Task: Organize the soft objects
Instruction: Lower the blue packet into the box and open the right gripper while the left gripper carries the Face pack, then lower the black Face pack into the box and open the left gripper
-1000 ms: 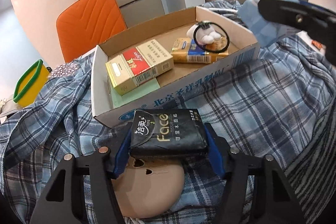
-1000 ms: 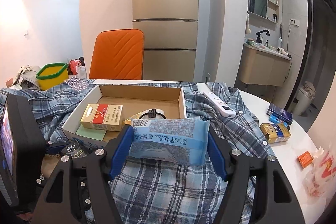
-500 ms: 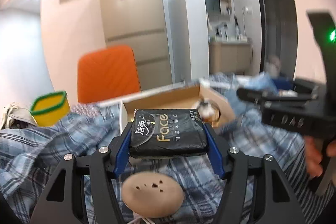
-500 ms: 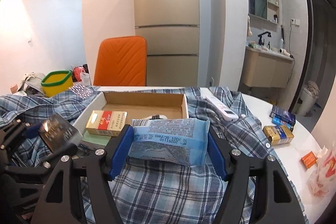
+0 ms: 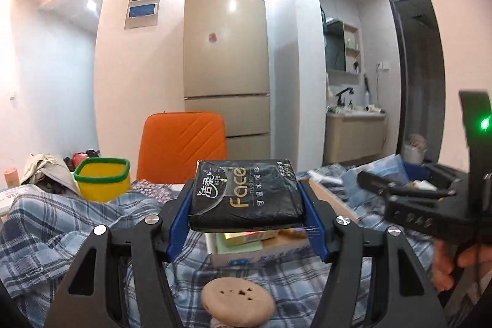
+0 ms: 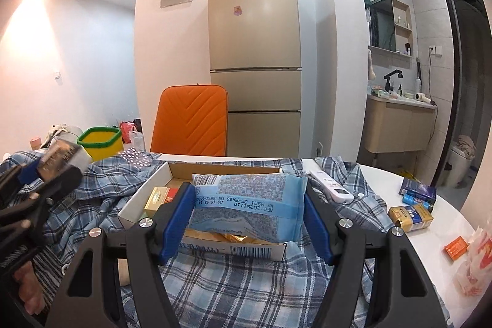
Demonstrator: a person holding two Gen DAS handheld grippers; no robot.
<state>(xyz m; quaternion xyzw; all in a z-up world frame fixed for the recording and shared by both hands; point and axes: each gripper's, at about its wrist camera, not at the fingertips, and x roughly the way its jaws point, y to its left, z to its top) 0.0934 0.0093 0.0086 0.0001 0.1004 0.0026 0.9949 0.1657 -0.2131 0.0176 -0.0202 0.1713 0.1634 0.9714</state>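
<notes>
- The left claw (image 5: 246, 217) has swung upward over the last second: a second ago its camera looked down into the cardboard box (image 5: 264, 254), and now it faces level toward the fridge (image 5: 226, 57) and orange chair (image 5: 183, 143).
- It grips the black tissue pack (image 5: 246, 195) between its blue pads, as it did a second ago, and the pack now hangs above the box's near left corner.
- The right claw (image 6: 247, 220) has barely moved; it stays clamped on the blue wipes pack (image 6: 249, 202), which is raised over the near edge of the cardboard box (image 6: 144, 195).
- My reading: both soft packs are lifted and carried, neither yet set down, so the sorting step is only partway through.
- Pose: the left claw is held level, fingers pointing far across the bench, low over the plaid shirt (image 5: 61, 223) spread on it, with a tan round object (image 5: 236, 302) just below.
- The right claw is also level and sits to the right of the left one; the holder's fingers (image 5: 442, 263) show at the right edge of the left view.
- A yellow bin (image 5: 103, 179) stands far left, well apart from both packs; whether either pack is bound there or for the box cannot be told.
</notes>
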